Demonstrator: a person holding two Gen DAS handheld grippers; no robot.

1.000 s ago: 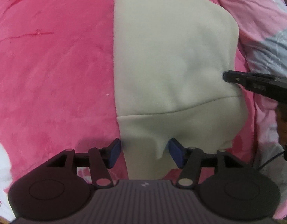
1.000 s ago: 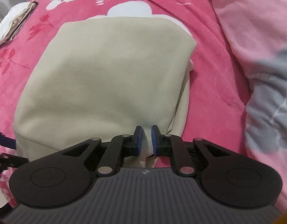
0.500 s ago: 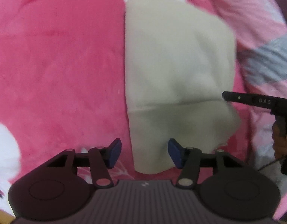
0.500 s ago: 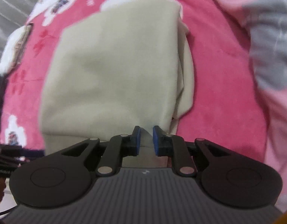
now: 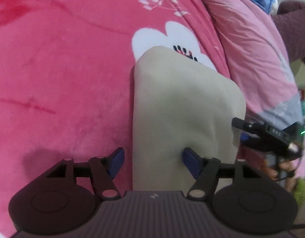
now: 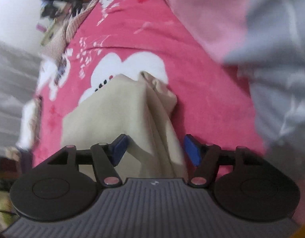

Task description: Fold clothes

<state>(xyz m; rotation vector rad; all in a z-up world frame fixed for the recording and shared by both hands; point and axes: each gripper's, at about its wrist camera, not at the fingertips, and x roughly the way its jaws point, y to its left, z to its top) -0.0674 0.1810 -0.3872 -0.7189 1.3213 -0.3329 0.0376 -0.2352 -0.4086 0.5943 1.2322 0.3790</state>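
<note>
Right gripper (image 6: 155, 148) jaws are opening over the cloth's (image 6: 112, 115) layered edge, gripping nothing – left gripper (image 5: 153, 158) likewise opening, astride its other edge. The cloth lies folded on the blanket (image 5: 63, 69) – soft, light, limp; pinch all layers at corners

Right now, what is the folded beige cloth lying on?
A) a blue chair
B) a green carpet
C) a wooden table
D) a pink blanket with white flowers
D: the folded beige cloth lies flat on a pink blanket printed with white flowers, which shows all around it in both wrist views.
</note>
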